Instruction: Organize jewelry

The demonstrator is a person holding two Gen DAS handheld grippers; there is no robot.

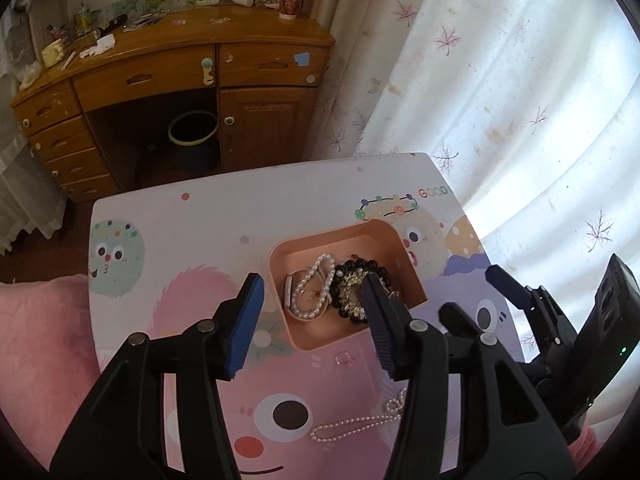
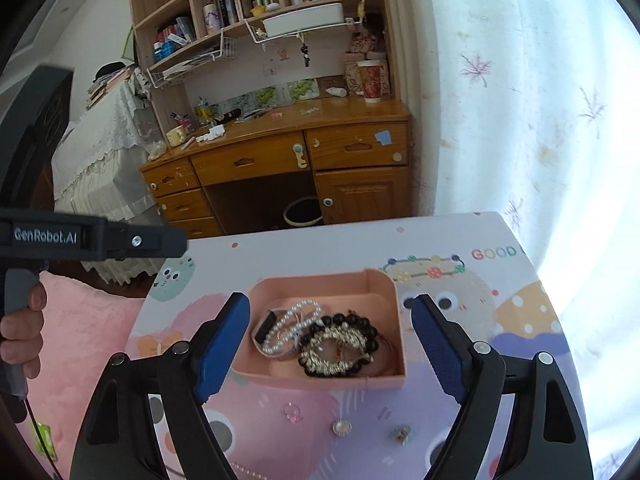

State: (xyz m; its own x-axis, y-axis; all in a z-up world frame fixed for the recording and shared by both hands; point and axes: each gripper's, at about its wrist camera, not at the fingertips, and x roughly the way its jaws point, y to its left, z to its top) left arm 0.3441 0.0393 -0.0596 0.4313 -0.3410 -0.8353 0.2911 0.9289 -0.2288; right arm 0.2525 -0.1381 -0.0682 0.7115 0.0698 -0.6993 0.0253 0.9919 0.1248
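Both the left gripper (image 1: 312, 300) and right gripper (image 2: 332, 340) hang spread and empty above the pink tray (image 2: 384, 292), bracelets already gathered inside, while a pearl necklace (image 1: 352, 426) waits nearer on the worktop (image 1: 180, 232).

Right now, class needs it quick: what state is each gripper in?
Left gripper: open, holding nothing.
Right gripper: open, holding nothing, above the pink tray.
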